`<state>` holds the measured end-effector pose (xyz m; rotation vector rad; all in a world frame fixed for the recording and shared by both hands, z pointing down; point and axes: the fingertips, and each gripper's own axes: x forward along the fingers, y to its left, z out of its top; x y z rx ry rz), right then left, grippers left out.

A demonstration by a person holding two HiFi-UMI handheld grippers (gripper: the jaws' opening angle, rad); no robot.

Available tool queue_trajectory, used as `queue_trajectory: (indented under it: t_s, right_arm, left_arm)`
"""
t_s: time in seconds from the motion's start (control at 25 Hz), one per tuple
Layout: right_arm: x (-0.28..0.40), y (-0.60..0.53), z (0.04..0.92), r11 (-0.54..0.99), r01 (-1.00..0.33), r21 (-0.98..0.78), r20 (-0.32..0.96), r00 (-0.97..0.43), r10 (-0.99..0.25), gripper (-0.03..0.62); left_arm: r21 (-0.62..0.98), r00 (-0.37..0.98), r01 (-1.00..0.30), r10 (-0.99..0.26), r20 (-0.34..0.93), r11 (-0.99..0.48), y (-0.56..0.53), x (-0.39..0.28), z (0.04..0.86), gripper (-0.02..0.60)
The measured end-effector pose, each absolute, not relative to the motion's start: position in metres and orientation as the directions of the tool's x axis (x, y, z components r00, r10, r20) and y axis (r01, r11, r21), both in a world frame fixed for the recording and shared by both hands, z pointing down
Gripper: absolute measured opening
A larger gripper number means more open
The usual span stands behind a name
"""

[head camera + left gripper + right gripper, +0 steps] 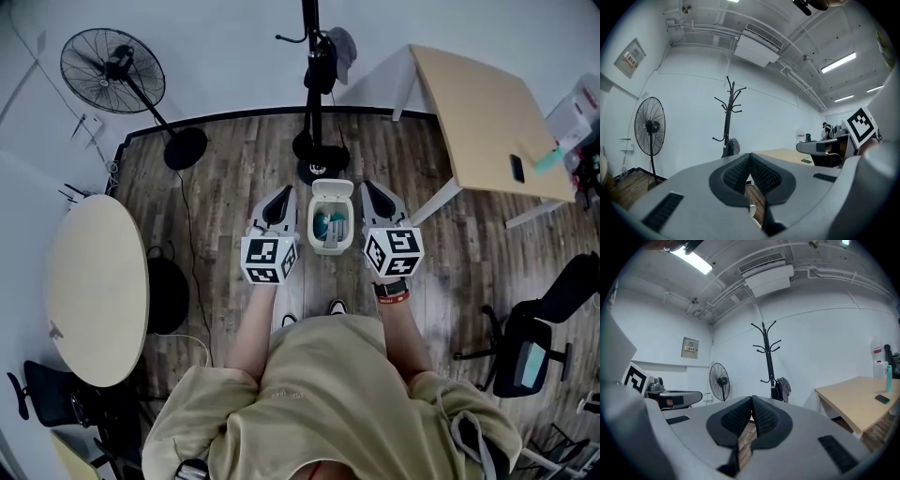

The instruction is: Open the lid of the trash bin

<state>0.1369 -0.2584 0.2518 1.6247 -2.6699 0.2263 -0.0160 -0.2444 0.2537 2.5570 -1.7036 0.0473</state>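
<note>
Trash bin, seemingly open, stands between left gripper and right gripper.

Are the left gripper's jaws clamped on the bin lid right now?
No, the left gripper has its jaws shut together with nothing held between them.

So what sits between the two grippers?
The white trash bin, standing on the wooden floor between the left gripper and right gripper; the head view shows it.
</note>
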Motion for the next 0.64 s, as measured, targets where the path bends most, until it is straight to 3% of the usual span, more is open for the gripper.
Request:
queue_trajectory:
  t_s: [0.36, 0.64]
  right_arm:
    - [0.171, -0.280, 0.269, 0.466, -0.875, -0.134, 0.091, -0.479, -0.873, 0.015]
    - [0.188, -0.308, 0.304, 0.479, -0.861, -0.173, 0.106, -0.500, -0.860, 0.015]
  left_arm:
    - [0.035, 0.361, -0.933, -0.930, 0.073, -0.359, -0.265, 0.014, 0.267, 0.025]
    - [0.035, 0.357, -0.934, -0.918, 0.172, -0.356, -0.297, 0.038, 0.315, 0.025]
